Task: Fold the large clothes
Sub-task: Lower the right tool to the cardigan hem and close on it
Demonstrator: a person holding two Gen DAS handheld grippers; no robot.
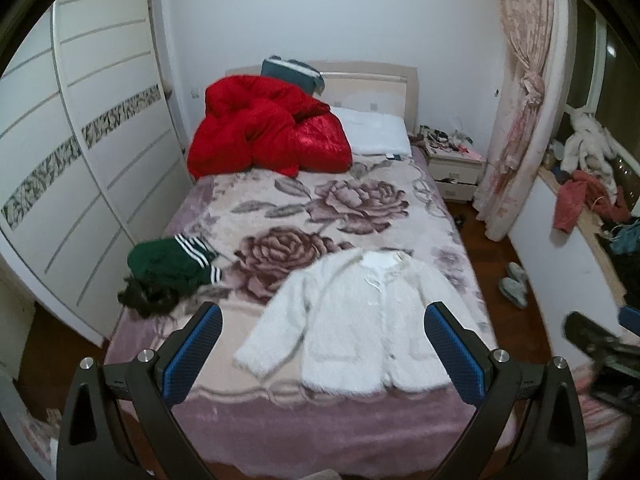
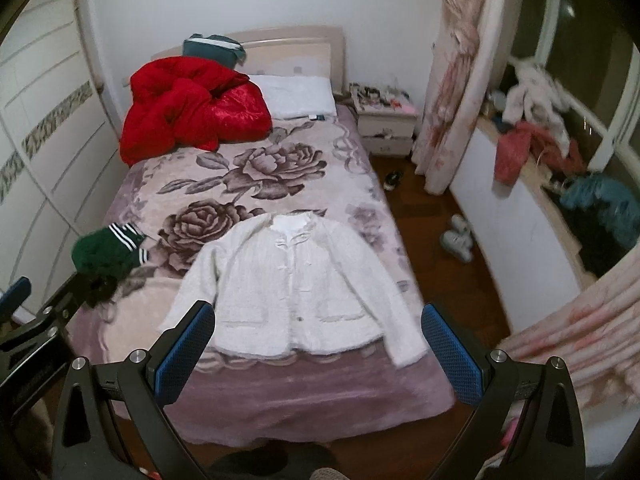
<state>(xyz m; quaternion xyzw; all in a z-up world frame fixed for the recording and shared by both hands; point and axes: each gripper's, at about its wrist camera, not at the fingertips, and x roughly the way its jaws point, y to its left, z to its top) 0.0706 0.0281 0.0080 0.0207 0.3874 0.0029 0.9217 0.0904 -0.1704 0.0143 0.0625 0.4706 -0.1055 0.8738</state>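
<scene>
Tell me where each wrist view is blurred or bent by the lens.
Left wrist view: the other tongs at the right edge are smeared by blur, and the white panelled wardrobe bows outward. Right wrist view: the pink floral curtain at lower right is streaked, while the fluffy white cardigan stays fairly sharp.

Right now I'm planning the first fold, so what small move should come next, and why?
Probably lower the left claw to the white cardigan's near sleeve. The cardigan lies flat and spread on the bed; both claws, right claw too, are open and empty.
</scene>
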